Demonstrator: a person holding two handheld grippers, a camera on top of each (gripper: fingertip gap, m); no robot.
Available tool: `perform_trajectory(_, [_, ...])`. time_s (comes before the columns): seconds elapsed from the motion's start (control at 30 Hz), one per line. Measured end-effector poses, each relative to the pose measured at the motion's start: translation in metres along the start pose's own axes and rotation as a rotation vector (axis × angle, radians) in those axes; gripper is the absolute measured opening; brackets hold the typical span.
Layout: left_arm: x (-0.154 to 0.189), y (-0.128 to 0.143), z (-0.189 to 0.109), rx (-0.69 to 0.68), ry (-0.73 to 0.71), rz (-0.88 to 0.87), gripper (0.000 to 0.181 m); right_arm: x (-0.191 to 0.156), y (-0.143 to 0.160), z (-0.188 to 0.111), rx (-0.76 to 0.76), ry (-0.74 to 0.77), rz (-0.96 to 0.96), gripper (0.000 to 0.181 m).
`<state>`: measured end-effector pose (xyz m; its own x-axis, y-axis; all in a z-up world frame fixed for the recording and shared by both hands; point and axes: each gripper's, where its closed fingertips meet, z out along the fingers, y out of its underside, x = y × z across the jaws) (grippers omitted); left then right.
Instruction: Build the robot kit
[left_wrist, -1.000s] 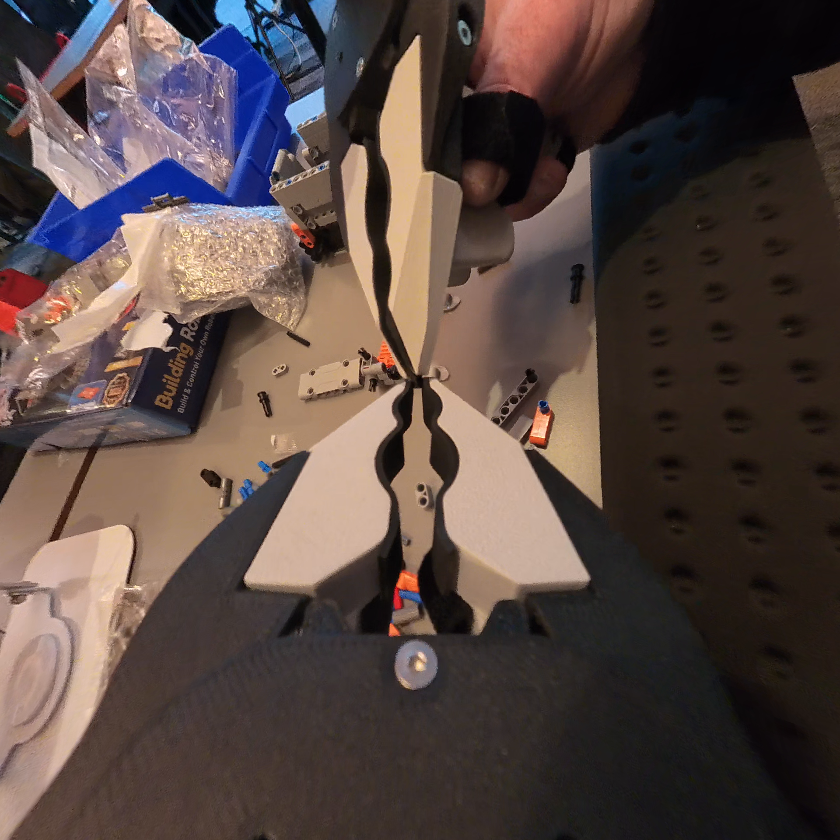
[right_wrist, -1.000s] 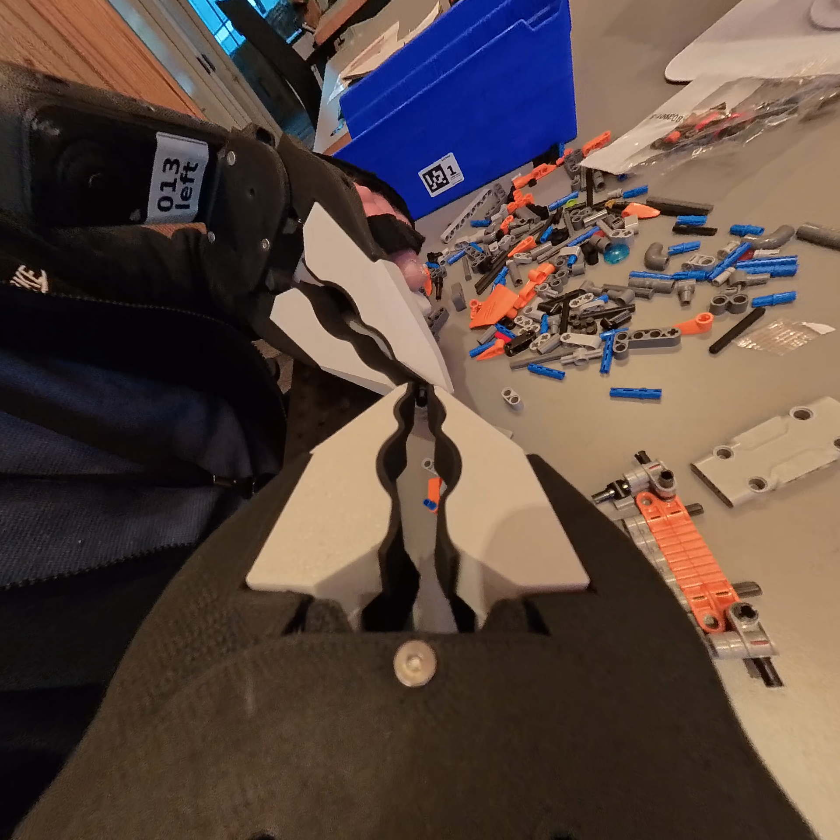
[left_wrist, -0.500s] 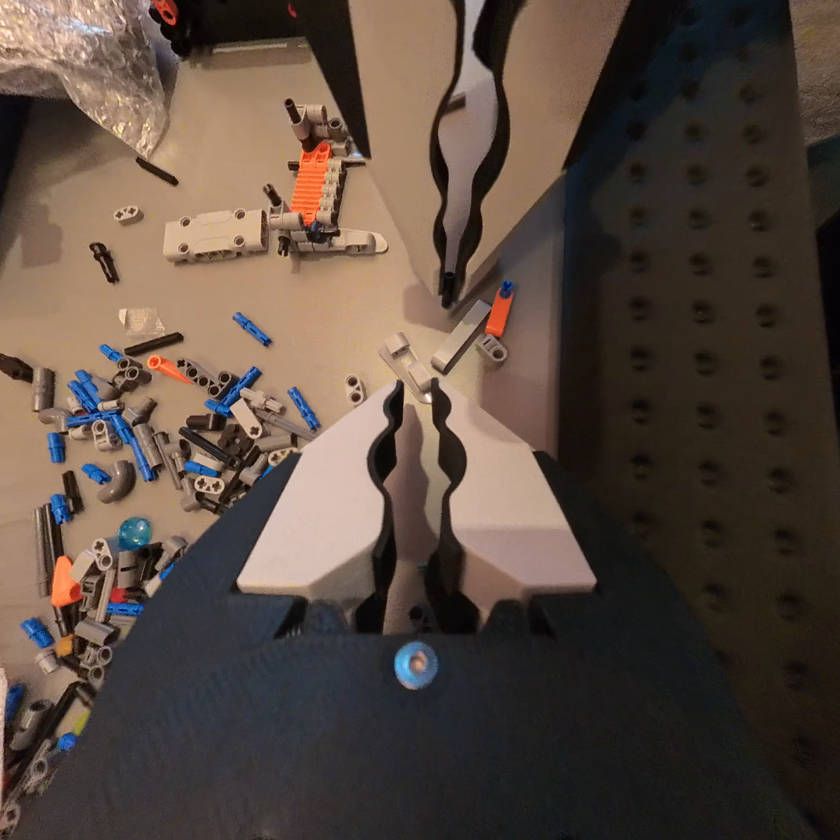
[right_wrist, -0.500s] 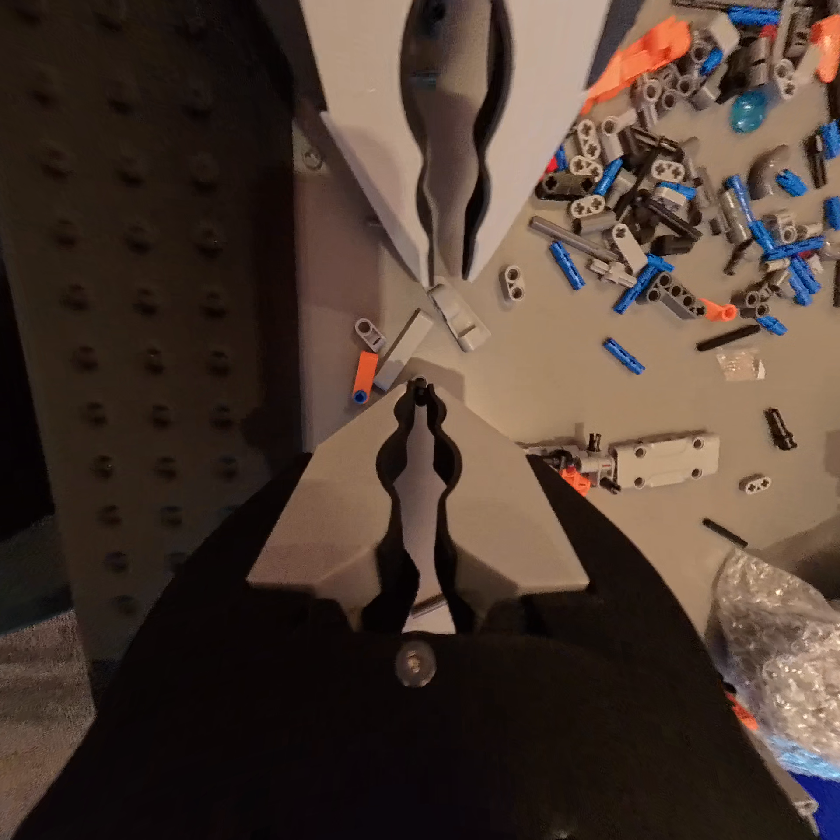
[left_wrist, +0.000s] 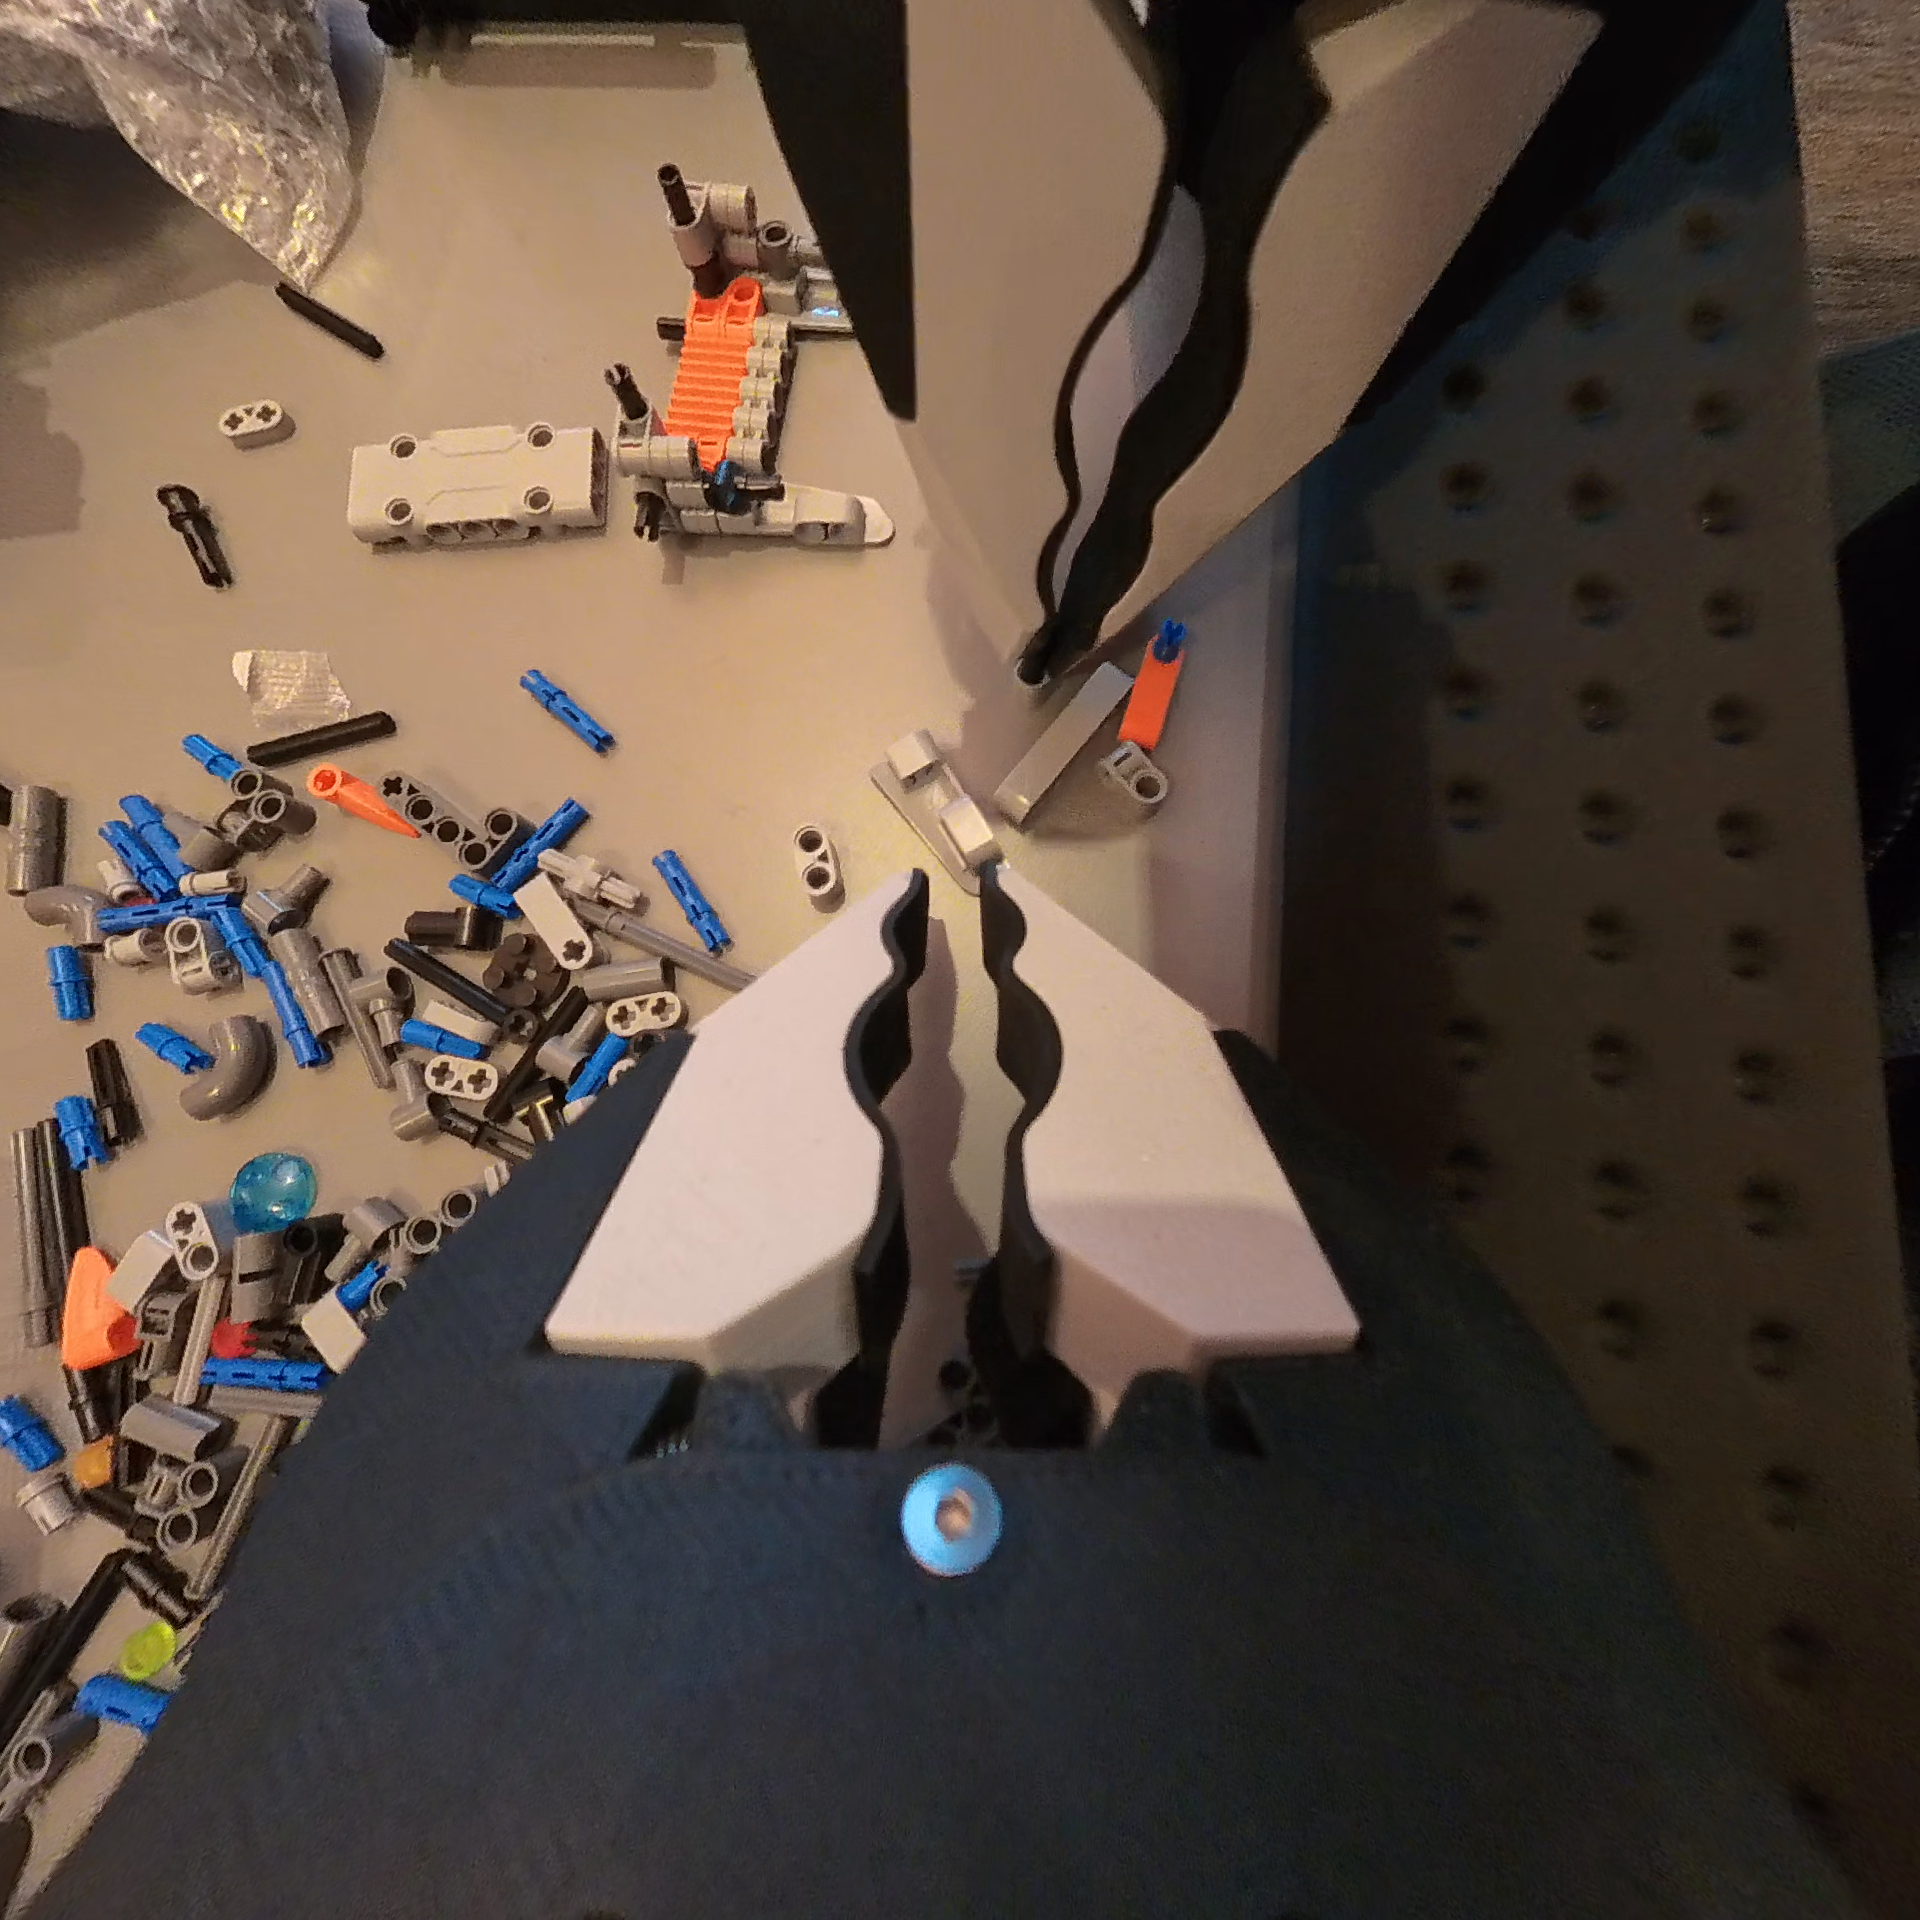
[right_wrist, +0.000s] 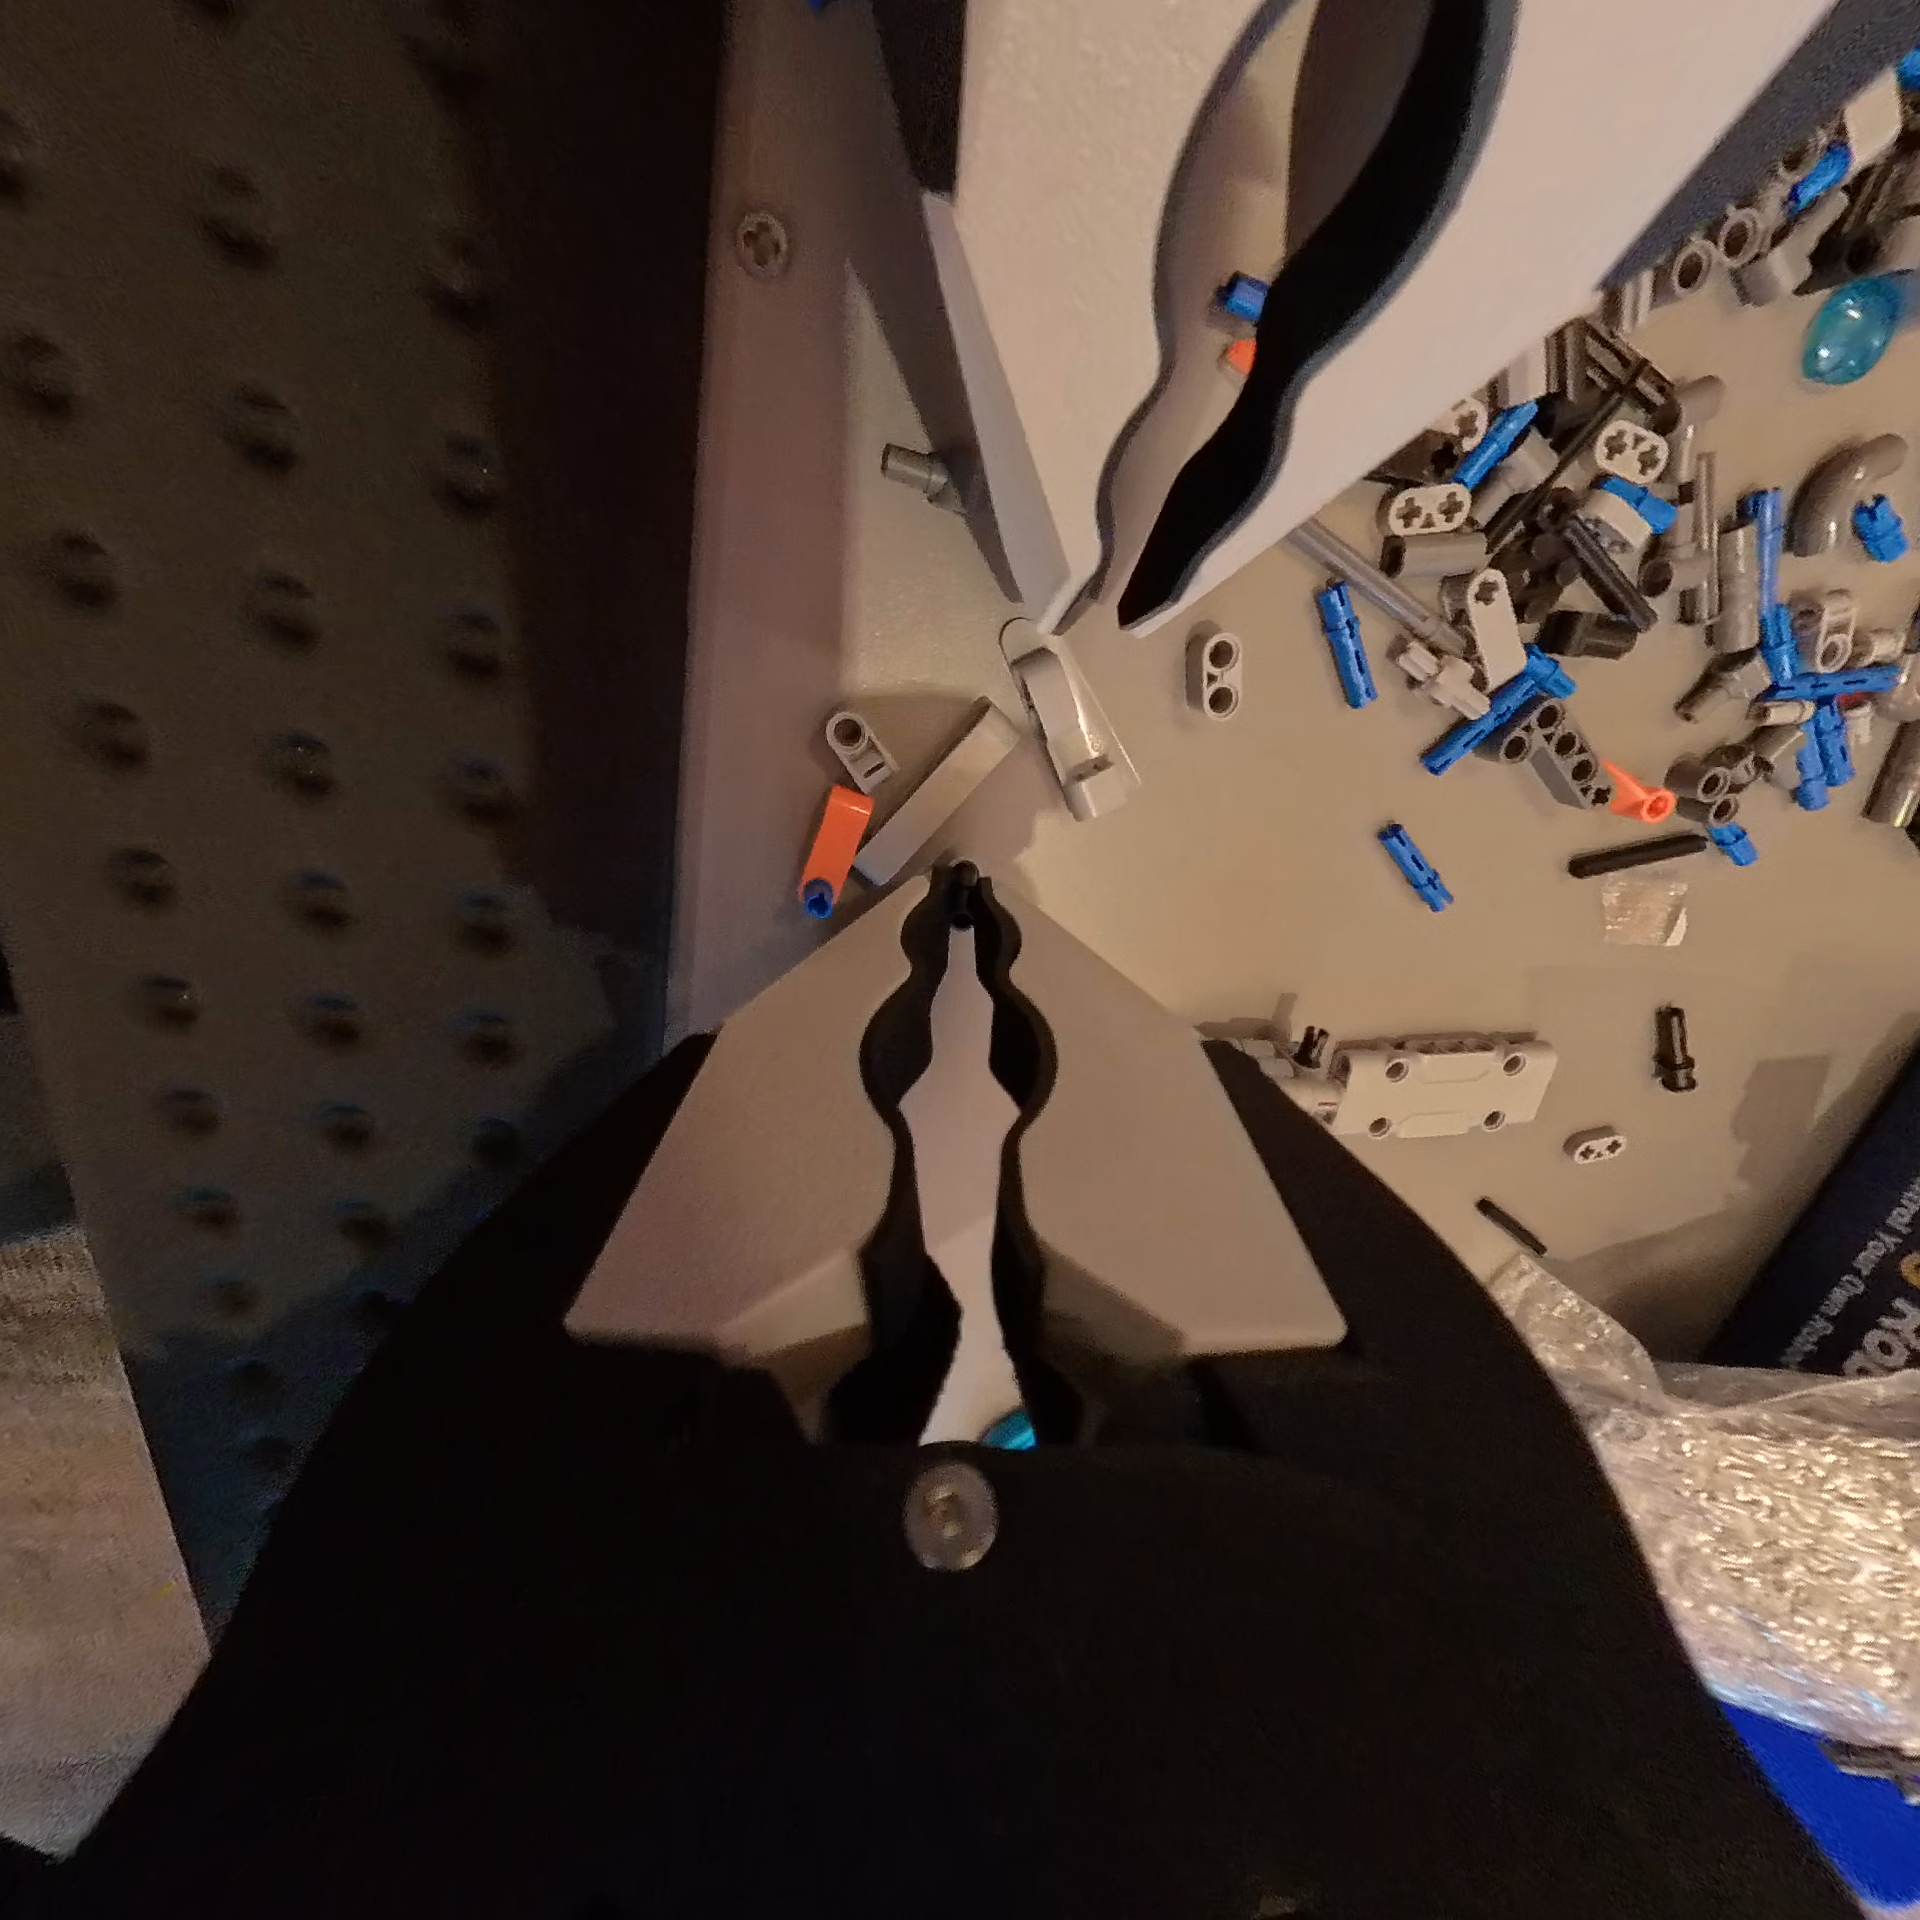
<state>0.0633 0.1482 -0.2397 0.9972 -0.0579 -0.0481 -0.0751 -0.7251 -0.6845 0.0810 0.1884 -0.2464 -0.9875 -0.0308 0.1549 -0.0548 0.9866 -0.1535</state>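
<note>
Left gripper (left_wrist: 954, 883) slightly parted, pointing down, right gripper (right_wrist: 964, 883) pinched closed at its tips, facing it

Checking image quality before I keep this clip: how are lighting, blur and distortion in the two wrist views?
Left wrist view: dim warm light, wide-angle bending at the edges, loose bricks sharp, left tool casts shadow on the table. Right wrist view: darker, the tool body nearly black, perforated panel soft; the small black pin at the right tool tips stays readable.

Two hand-held grippers (left_wrist: 954, 883) (right_wrist: 964, 883); perhaps three orange pieces (left_wrist: 1151, 698).
</note>
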Motion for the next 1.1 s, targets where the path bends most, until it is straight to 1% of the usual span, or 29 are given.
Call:
perform_trajectory(0.37, [-0.005, 0.005, 0.000, -0.002, 0.020, -0.049, 0.006, -0.003, -0.003, 0.003, -0.096, -0.078, -0.142, 0.000])
perform_trajectory(0.53, [-0.006, 0.005, 0.000, -0.001, 0.024, -0.059, 0.006, -0.003, -0.003, 0.003, -0.106, -0.136, -0.130, 0.000])
perform_trajectory(0.67, [-0.008, 0.004, -0.002, 0.016, 0.036, -0.083, 0.008, -0.004, -0.004, 0.003, -0.030, -0.188, -0.030, 0.003])
perform_trajectory(0.7, [-0.008, 0.004, -0.002, 0.020, 0.038, -0.084, 0.008, -0.004, -0.005, 0.002, -0.002, -0.189, 0.004, 0.013])
perform_trajectory(0.77, [-0.007, 0.004, -0.002, 0.017, 0.039, -0.080, 0.008, -0.003, -0.008, -0.003, 0.058, -0.180, 0.056, 0.015])
perform_trajectory(0.9, [-0.007, 0.003, -0.001, 0.017, 0.040, -0.077, 0.008, -0.001, -0.006, -0.010, 0.131, -0.161, 0.127, 0.011])
perform_trajectory(1.0, [-0.007, 0.003, -0.001, 0.020, 0.042, -0.081, 0.008, -0.001, -0.004, -0.009, 0.139, -0.152, 0.145, 0.006])
perform_trajectory(1.1, [-0.007, 0.003, -0.001, 0.019, 0.043, -0.081, 0.008, -0.002, -0.009, -0.008, 0.164, -0.154, 0.142, 0.000])
